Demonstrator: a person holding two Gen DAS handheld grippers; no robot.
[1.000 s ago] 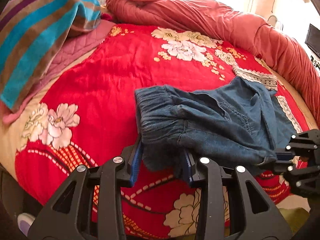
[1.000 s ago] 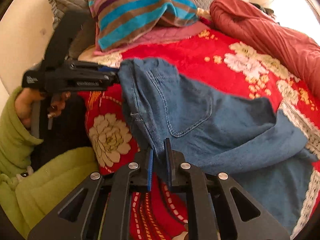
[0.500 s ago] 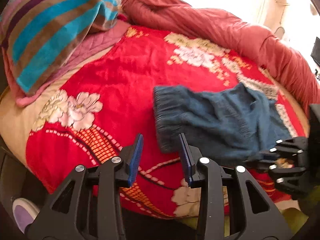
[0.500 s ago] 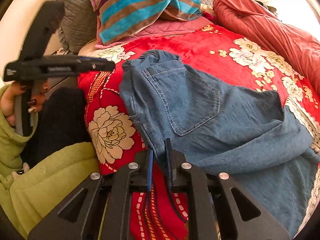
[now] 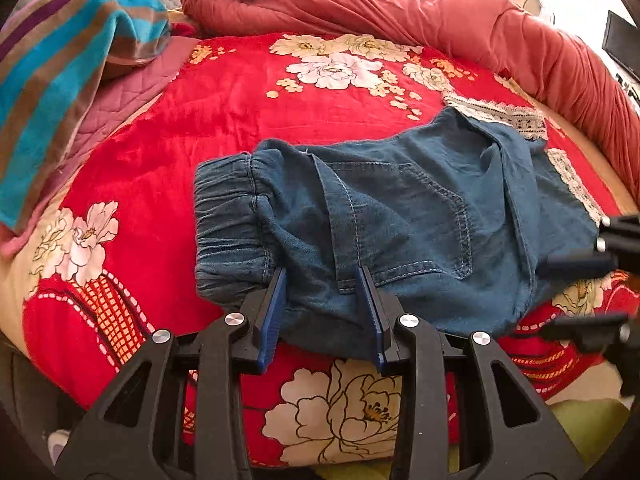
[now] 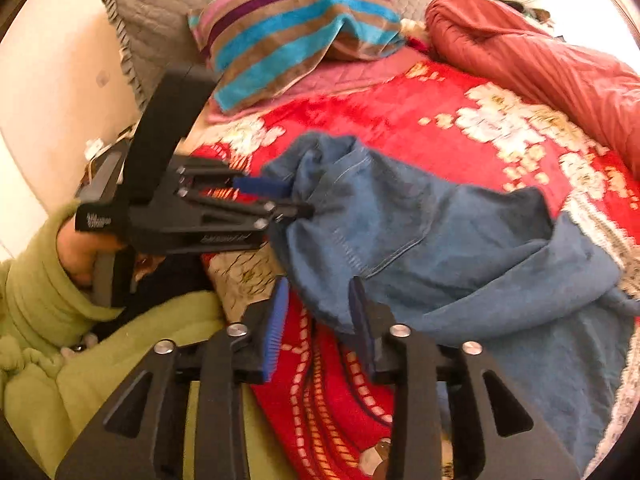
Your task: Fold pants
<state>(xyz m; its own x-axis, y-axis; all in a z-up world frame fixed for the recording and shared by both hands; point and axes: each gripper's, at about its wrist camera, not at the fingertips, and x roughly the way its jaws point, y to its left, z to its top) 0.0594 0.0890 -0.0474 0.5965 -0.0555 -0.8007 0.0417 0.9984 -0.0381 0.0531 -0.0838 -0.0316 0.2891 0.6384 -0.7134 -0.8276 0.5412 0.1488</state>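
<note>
Left wrist view, L→R:
- Upper left: striped towel (image 5: 60, 80) on a pink quilted pad (image 5: 116, 100).
- Red floral blanket (image 5: 192, 92) covers the bed across the frame.
- Centre: pants (image 5: 400, 208), blue denim, lying flat on the blanket. The elastic waistband is at the left end and the back pocket faces up. The legs run off to the right.
- Bottom centre: left gripper (image 5: 322, 300), jaws a narrow gap apart. It straddles the near edge of the pants just right of the waistband. Denim sits between the pads; can't tell if they pinch it.
- Top right: rust-red quilt (image 5: 440, 12), bunched along the far side.
- Right of centre: lace trim (image 5: 496, 114) just beyond the far edge of the pants.
- Right edge: right gripper (image 5: 552, 294), seen from the side at the leg end, fingers apart.

Right wrist view, L→R:
- Lower left: green sleeve (image 6: 36, 292) and hand (image 6: 80, 252) on the left gripper's handle. Its tips meet the bunched waistband at mid-frame.
- Upper left: grey pillow (image 6: 160, 20) behind the towel.
- Bottom centre: right gripper jaws opening. A fold of the denim edge sits between the pads, with blanket showing in the gap beside the left pad. No clamp on it.
- The rest of the pants spreads to the right, blurred.
</note>
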